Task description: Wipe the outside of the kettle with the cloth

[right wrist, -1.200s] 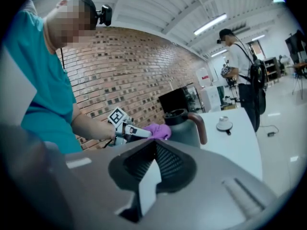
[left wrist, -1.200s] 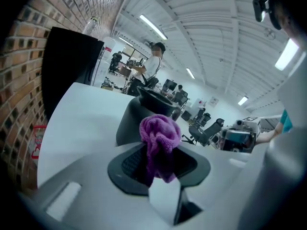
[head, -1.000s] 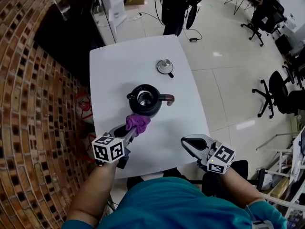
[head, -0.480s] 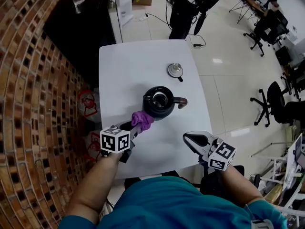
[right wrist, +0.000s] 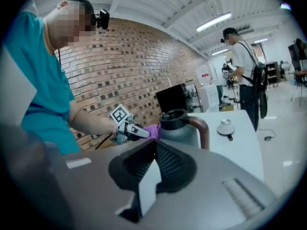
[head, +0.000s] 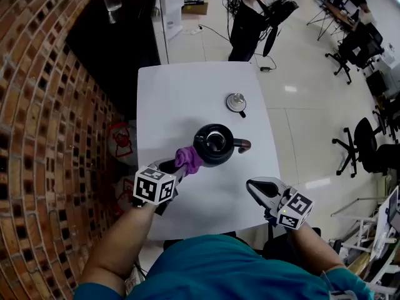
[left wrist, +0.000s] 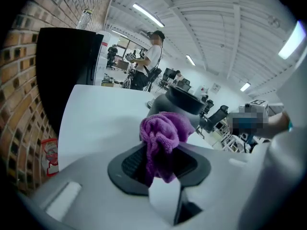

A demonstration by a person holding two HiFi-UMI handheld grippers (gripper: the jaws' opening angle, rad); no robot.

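Observation:
A dark kettle (head: 215,144) without its lid stands mid-table, its brown handle (head: 244,145) pointing right. My left gripper (head: 177,168) is shut on a bunched purple cloth (head: 187,160), which presses against the kettle's near-left wall. In the left gripper view the cloth (left wrist: 163,133) bulges out of the jaws right in front of the kettle (left wrist: 184,102). My right gripper (head: 255,186) hovers near the table's front right, shut and holding nothing, apart from the kettle. From the right gripper view I see the kettle (right wrist: 180,126), the cloth (right wrist: 152,131) and the left gripper (right wrist: 132,130).
The kettle's lid (head: 236,102) lies on the white table (head: 175,99) behind the kettle. A brick wall (head: 37,136) runs along the left, and a black cabinet (head: 119,36) stands beyond the table. A person (head: 256,5) stands past the far edge; office chairs (head: 365,136) are at the right.
The cloth in my left gripper has slid from the kettle's near side round towards its left side. The head view has shifted; my right gripper has barely moved.

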